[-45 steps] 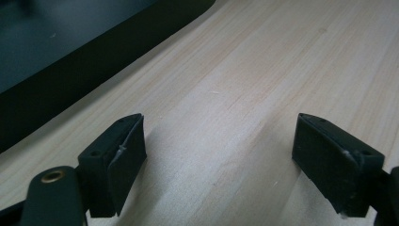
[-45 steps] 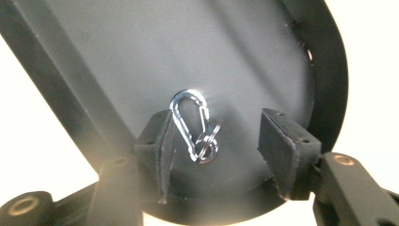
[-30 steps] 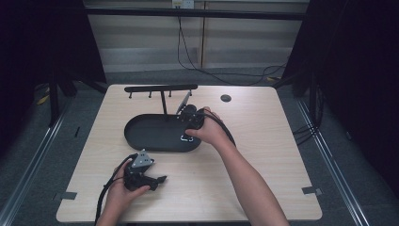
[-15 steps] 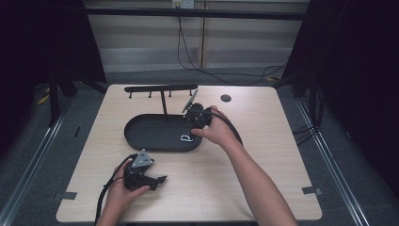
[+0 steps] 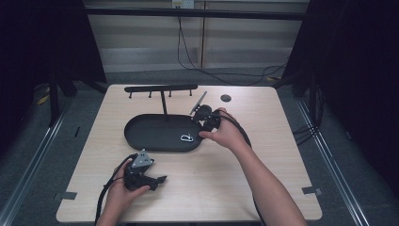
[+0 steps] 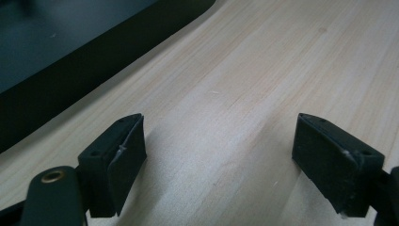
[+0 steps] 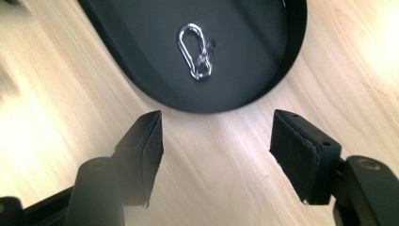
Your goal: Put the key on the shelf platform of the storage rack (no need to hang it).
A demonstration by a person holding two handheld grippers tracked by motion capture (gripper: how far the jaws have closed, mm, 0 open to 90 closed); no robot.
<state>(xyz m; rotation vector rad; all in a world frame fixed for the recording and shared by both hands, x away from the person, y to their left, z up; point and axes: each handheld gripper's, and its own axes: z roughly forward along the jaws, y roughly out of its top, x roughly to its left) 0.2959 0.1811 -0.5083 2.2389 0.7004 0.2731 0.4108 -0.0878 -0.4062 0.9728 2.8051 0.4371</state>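
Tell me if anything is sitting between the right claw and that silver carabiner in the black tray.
Nothing visible blocks it. The right claw is open and empty above bare table just outside the tray's low rim. The carabiner lies alone on the tray floor straight ahead; that rim is all the claw must clear.

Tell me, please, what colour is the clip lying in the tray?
Shiny silver carabiner clip, clearest in the right gripper view.

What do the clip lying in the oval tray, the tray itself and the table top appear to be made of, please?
Clip: polished metal, judging by its bright silver glints. Tray: matt black, plastic or coated metal; unclear which. Table top: pale wood or wood-look laminate, with visible grain lines.
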